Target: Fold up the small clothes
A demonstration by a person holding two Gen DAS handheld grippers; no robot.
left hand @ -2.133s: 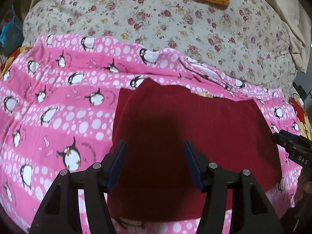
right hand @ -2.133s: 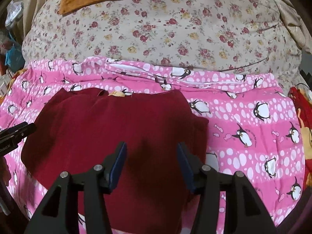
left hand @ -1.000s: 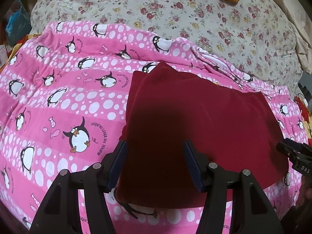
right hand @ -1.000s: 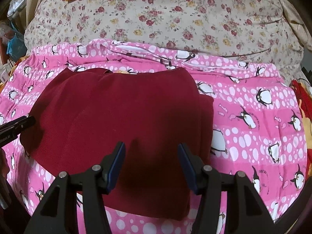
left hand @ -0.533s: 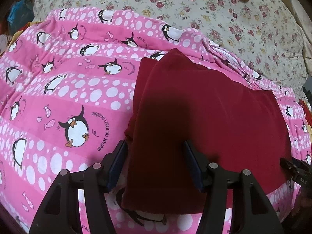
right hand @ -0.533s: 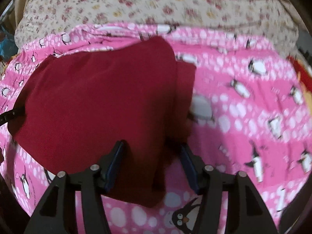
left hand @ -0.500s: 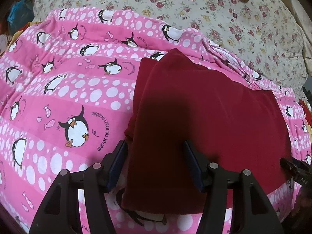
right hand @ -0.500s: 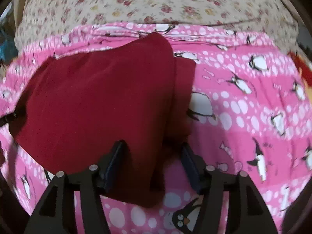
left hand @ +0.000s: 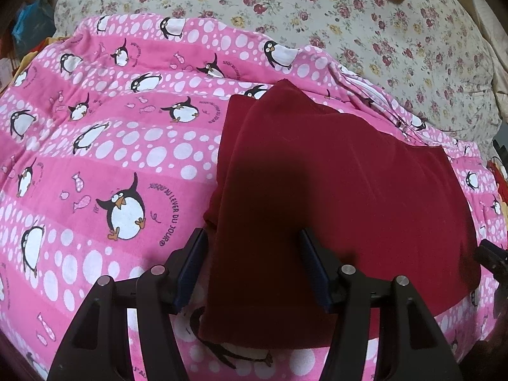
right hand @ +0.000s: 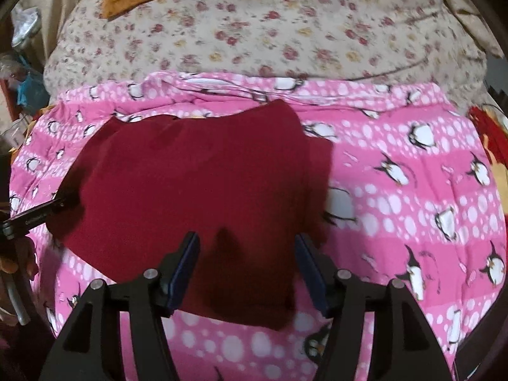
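Two grippers, left gripper (left hand: 254, 265) and right gripper (right hand: 247, 265), jaws apart over dark red garment (left hand: 333, 197), pink penguin blanket (left hand: 111, 158).

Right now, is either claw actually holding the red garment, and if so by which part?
Nothing is held. Both the left claw and the right claw are open, jaws spread over the near edge of the dark red garment lying on the pink penguin blanket.

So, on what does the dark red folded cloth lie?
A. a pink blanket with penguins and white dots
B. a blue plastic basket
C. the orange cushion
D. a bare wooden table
A: the dark red folded cloth lies flat on the pink penguin blanket, under both open grippers.
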